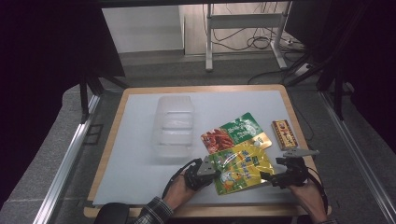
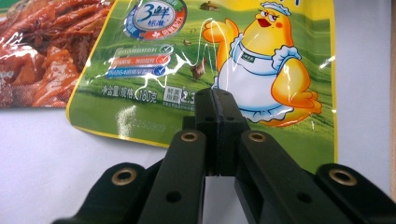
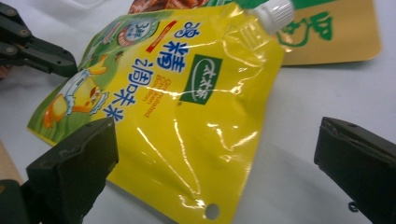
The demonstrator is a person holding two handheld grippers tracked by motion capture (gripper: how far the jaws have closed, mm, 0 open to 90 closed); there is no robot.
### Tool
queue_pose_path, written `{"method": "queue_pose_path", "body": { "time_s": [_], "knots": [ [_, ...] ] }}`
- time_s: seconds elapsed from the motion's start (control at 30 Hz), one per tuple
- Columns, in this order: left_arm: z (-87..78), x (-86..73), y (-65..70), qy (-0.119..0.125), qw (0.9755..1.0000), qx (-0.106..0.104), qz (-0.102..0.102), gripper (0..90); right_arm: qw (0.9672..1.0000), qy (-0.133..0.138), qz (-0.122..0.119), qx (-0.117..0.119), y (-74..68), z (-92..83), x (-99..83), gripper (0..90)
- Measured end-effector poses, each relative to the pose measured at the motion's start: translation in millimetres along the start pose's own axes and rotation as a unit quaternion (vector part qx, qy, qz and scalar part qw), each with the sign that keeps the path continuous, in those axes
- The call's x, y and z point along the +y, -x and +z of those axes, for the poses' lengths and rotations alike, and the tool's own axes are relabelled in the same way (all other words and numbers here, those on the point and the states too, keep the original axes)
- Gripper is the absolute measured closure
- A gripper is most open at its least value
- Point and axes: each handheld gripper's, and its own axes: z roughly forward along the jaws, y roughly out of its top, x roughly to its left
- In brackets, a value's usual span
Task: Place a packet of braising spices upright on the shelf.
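— Two grippers worked one yellow spouted pouch (image 1: 242, 168) from the high view; it lay at the table's (image 1: 140, 154) near edge, not yet in the clear bin (image 1: 174, 125). Anything else about?

— A red-green packet (image 1: 232, 132) lay partly under it, with a small box (image 1: 284, 134) well right.

— The left gripper view?

— The left gripper (image 2: 217, 100) was pinched on the pouch's edge.

— The right gripper view?

— The right gripper (image 3: 215, 154) gaped, straddling the pouch's corner and gripping nothing. I'd judge lifting and binning remained.
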Motion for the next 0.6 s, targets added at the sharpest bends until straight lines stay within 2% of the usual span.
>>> {"method": "queue_pose_path", "body": {
  "time_s": [0.13,0.17,0.2,0.47,0.6],
  "knots": [
    [0.3,-0.9,-0.1,0.004,0.9999,-0.003,-0.009,90.0,0.9995,-0.009,0.019,0.024,-0.3,4.4,0.3,1.1],
    [0.3,-0.9,-0.1,0.004,0.9999,-0.003,-0.009,90.0,0.9995,-0.009,0.019,0.024,-0.3,4.4,0.3,1.1],
    [0.1,-1.2,-0.7,0.003,0.9999,-0.005,-0.011,90.0,0.999,-0.013,0.025,0.036,-0.4,6.4,1.2,1.7],
    [-0.5,-1.7,-0.6,0.001,1.0,-0.004,-0.007,90.0,0.9973,-0.029,0.029,0.061,-1.8,15.1,5.5,1.9],
    [-0.5,-1.8,-0.8,0.001,1.0,-0.005,-0.006,90.0,0.9951,-0.038,0.039,0.083,-2.2,20.9,8.3,1.6]
  ]
}}
